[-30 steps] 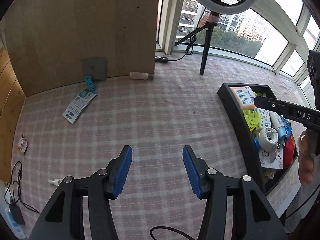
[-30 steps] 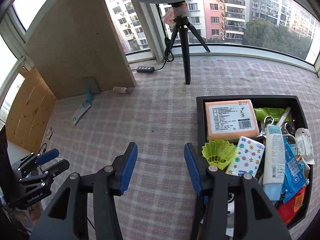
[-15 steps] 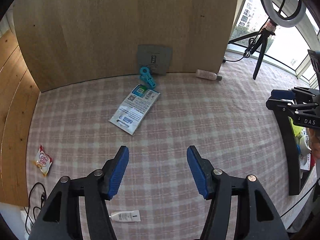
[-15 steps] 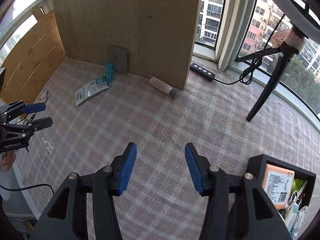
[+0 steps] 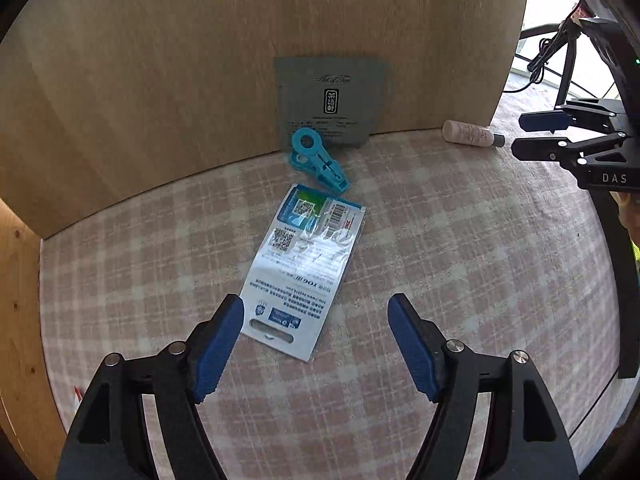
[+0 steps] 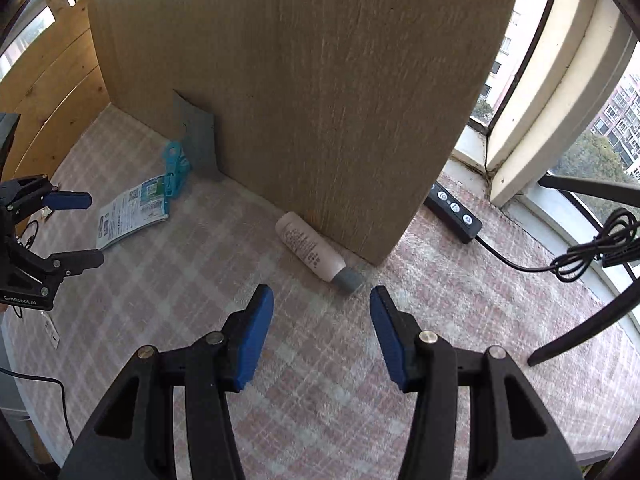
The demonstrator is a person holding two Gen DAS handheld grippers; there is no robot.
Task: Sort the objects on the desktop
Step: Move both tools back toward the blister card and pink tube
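Observation:
A white and blue flat packet (image 5: pixel 306 268) lies on the checked cloth, its near end between the spread tips of my left gripper (image 5: pixel 316 312). The left jaws are opening and the pads do not touch the packet. Behind it lie a turquoise clip (image 5: pixel 318 162) and a grey sachet (image 5: pixel 330 100) leaning on the wooden board. A pale pink bottle with a grey cap (image 6: pixel 314 250) lies at the board's foot, just beyond my right gripper (image 6: pixel 322 300), which is open and holds nothing. The left gripper (image 6: pixel 68 228) shows at the left of the right wrist view.
An upright wooden board (image 6: pixel 304 80) walls off the back. A black power strip (image 6: pixel 454 212) and its cable lie right of it by the window. Dark tripod legs (image 6: pixel 580 320) cross the right side. A small white tube (image 6: pixel 52 330) lies near the cloth's left edge.
Both grippers swept away from the black bin toward the board and dropped lower. The left one now hovers over the packet with wider jaws; the right one has neared the bottle.

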